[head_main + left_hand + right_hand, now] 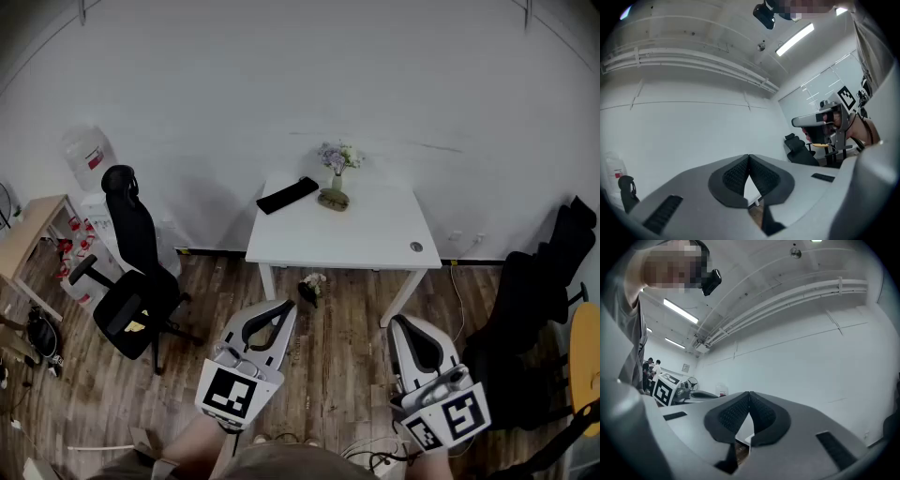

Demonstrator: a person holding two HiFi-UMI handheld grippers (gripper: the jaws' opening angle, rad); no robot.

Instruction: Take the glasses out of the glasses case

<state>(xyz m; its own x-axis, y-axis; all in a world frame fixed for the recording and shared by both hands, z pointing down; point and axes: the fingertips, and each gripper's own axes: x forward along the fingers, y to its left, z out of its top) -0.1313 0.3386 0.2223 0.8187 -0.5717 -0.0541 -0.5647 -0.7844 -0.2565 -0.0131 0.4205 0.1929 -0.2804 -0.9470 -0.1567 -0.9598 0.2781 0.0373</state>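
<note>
Grey plastic comes first, lowest in the head view: we hold the left tongs [284, 309] and the right tongs [398, 324] side by side above the wooden floor [347, 366]. Both tongs are pressed together, tip against tip, and each gripper view shows only a thin gap lower down between the ribbed pads, with nothing pinched there. A little farther, at the left, a black office chair [131, 272] stands on the floor. Beyond the tongs and well apart from them is the white tabletop [375, 239]. The black glasses case [288, 195] lies flat on its far left part, near a small vase of flowers [336, 167]. Behind the tabletop rises a plain white wall [300, 84].
</note>
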